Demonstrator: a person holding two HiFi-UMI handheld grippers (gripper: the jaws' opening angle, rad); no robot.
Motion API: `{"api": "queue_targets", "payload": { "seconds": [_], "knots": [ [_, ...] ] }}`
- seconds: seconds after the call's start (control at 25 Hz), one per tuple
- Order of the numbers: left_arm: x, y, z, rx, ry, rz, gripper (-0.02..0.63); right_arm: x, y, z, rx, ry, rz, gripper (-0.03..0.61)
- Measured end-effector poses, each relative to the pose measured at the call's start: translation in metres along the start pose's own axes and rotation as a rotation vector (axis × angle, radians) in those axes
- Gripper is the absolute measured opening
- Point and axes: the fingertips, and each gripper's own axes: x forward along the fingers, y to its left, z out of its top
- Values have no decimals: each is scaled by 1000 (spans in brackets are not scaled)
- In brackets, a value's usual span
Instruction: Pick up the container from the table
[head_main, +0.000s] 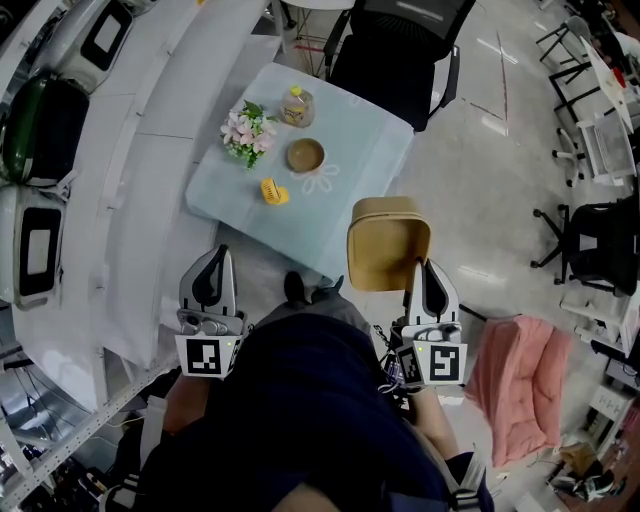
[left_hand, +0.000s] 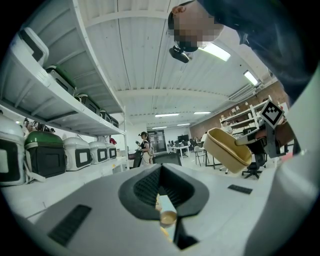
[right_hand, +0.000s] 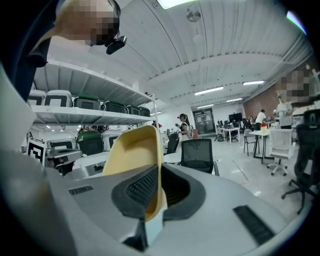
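Note:
The container (head_main: 388, 243) is a tan, rounded-square tub. It hangs in the air off the near right corner of the table (head_main: 370, 160), tilted on its side. My right gripper (head_main: 425, 265) is shut on its rim. In the right gripper view the tub's wall (right_hand: 135, 152) stands between the dark pads of that gripper (right_hand: 159, 192). My left gripper (head_main: 212, 258) is held level off the table's near left side, jaws together and holding nothing. The left gripper view shows its jaws (left_hand: 161, 185) with the held container (left_hand: 227, 147) to their right.
On the light blue tablecloth stand a bunch of flowers (head_main: 247, 132), a jar (head_main: 297, 106), a brown bowl (head_main: 305, 155) and a small yellow object (head_main: 273, 191). A black office chair (head_main: 400, 45) stands beyond the table, white shelving (head_main: 150, 150) runs along the left, and a pink cushion (head_main: 520, 385) lies at lower right.

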Motion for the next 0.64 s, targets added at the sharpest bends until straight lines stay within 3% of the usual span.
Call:
{"api": "queue_targets", "payload": {
  "seconds": [0.36,0.64],
  "knots": [
    [-5,-2,-2,-8,13,-10,2,-3,5,1,2,-14,-6,12],
    [-8,0,0,16,-2,-15,2,-8,3,-4,-52,-5,-9,13]
  ]
}}
